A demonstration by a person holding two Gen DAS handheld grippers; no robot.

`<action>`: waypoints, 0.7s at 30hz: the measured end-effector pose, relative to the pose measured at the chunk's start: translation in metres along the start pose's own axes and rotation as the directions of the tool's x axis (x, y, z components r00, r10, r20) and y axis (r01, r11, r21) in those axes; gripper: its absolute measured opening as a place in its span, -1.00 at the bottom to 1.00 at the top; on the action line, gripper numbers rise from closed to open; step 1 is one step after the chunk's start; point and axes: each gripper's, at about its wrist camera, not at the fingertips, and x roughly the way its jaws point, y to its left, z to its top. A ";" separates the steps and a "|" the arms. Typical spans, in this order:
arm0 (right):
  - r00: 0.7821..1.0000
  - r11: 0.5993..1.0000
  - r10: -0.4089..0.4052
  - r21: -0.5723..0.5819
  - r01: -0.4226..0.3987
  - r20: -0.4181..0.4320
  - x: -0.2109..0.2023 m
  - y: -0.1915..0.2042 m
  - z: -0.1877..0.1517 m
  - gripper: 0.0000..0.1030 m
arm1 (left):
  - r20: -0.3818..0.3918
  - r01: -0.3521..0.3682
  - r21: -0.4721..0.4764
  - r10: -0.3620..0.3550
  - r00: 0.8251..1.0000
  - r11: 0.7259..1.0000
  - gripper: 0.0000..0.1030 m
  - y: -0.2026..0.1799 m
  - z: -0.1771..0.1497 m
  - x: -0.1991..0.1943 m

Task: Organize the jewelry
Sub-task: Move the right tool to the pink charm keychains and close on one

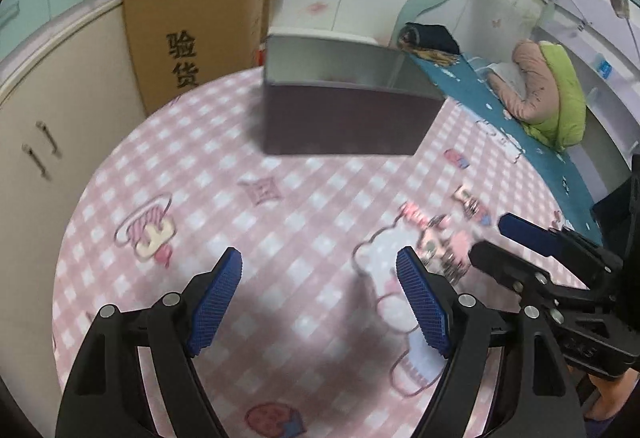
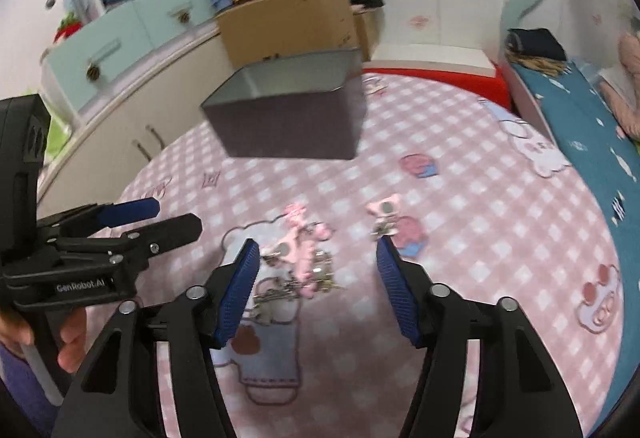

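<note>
Both tools, left (image 1: pixel 320 302) and right (image 2: pixel 318 288), agape, empty; tangled pink charm-and-chain jewelry pile (image 2: pixel 304 258): snag risk, dragging neighbours, missing dark open metal box (image 2: pixel 288 110).

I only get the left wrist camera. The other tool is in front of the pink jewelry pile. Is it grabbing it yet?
Observer: Not yet. The right wrist camera shows the right tool open, with the heap of pink charms on silver metal rings lying loose between its blue pads.
Child: What's hiding behind the dark box?
Observer: Past the dark open-topped rectangular box, a red block with a white top sits at the table's far edge.
Child: Can you see who's holding my tool?
Observer: Only a hand, wrapped around the left tool from below.
</note>
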 end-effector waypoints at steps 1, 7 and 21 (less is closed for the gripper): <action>1.000 1.000 0.007 -0.001 -0.007 -0.012 0.004 0.002 0.000 -0.29 | -0.007 0.003 -0.012 -0.004 1.000 1.000 0.50 0.004 -0.003 0.000; 1.000 1.000 0.002 -0.008 -0.002 -0.025 0.012 0.007 -0.003 -0.54 | -0.021 0.027 -0.029 -0.028 0.999 0.999 0.50 0.009 -0.008 -0.002; 0.983 0.981 0.145 0.117 -0.158 0.112 -0.038 -0.024 0.007 -0.87 | -0.038 0.068 -0.039 -0.070 0.997 0.997 0.50 0.005 -0.003 0.006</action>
